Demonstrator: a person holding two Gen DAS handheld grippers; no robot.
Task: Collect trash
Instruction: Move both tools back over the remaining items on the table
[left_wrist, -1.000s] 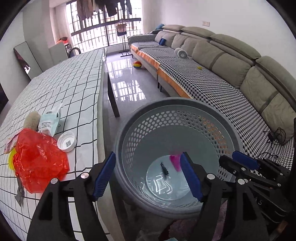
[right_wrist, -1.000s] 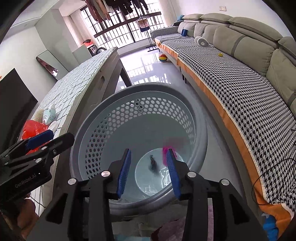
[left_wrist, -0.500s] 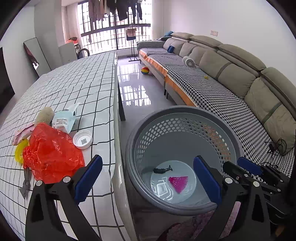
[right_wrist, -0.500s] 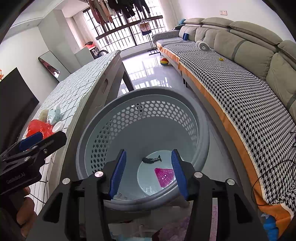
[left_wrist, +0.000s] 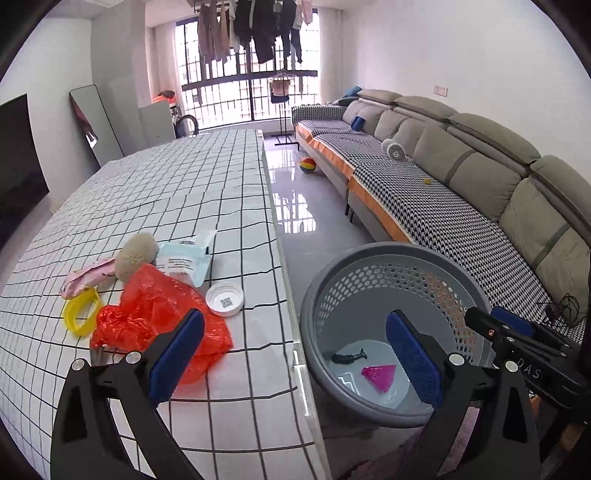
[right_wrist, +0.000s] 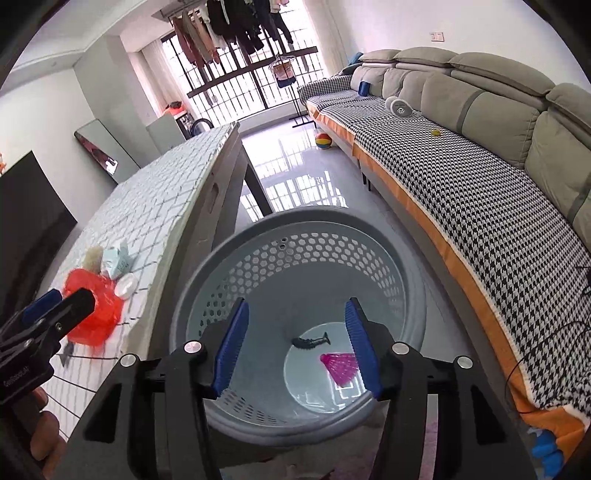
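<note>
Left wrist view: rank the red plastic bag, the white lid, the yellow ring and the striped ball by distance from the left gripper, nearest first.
1. Red plastic bag: on the table, right behind the finger of the left gripper on the view's left.
2. White lid: just beyond the bag.
3. Yellow ring: out to the left.
4. Striped ball: far off on the floor by the sofa.

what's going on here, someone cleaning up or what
Someone holding two grippers is clearing trash off a checked table into a grey basket on the floor. A pink shuttlecock and a small dark item already lie inside. Both the left gripper and right gripper are open and empty. A red plastic bag and other litter remain on the table.
</note>
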